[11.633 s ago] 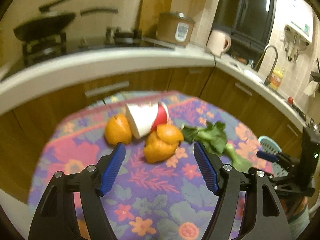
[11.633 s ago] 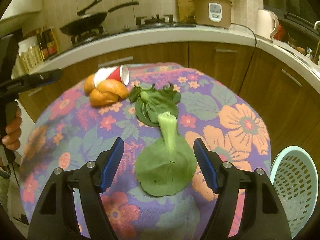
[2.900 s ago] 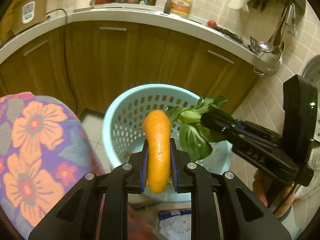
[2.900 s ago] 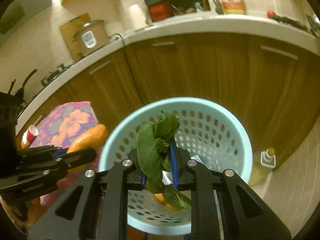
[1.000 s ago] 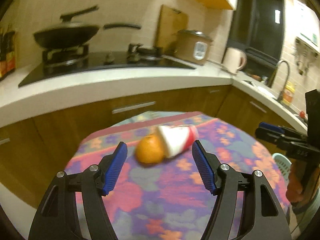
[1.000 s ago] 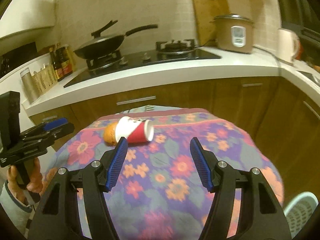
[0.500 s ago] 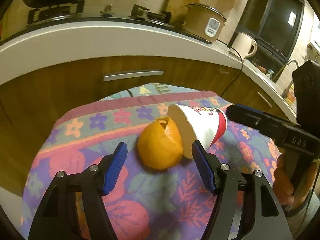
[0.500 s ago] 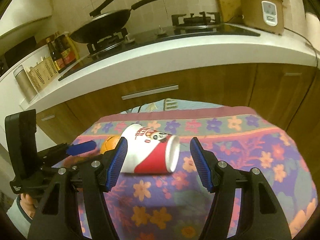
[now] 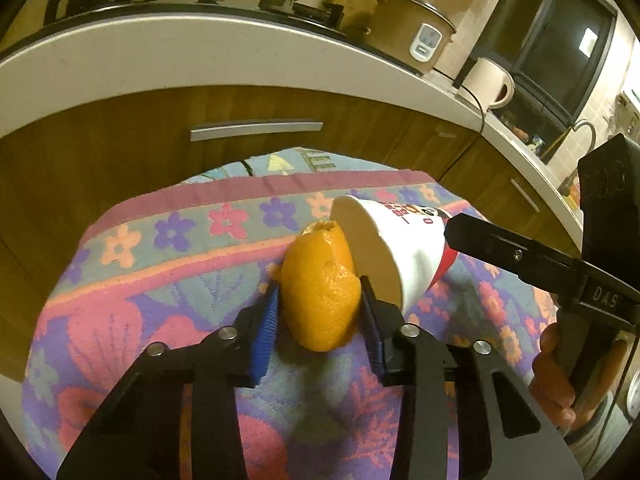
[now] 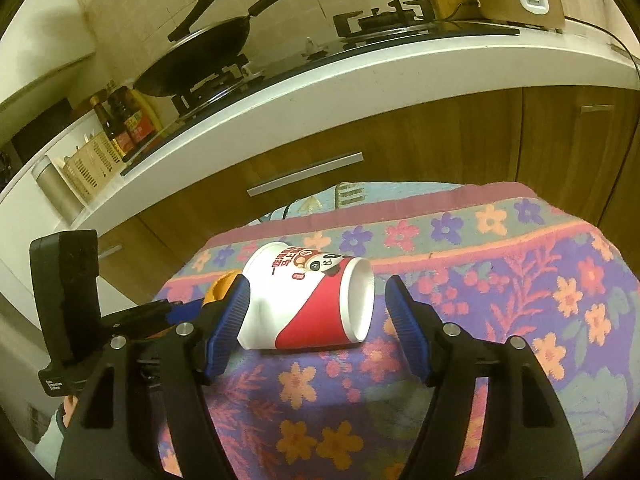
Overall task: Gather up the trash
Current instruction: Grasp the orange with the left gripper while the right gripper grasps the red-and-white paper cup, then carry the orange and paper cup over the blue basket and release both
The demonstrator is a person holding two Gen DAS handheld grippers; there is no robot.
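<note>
Orange peel [image 9: 322, 296], hollow and torn, on floral-clothed surface [image 9: 160, 280], touching toppled red-and-white paper cup [image 10: 308, 304]. Left gripper [image 9: 320, 312] just closing, now clamped on peel. Right gripper [image 10: 320, 320] just widening, apart, straddling cup. Both pickups imminent.

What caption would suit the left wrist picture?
Left gripper closing around an orange peel beside a tipped paper cup on a floral tablecloth.
</note>
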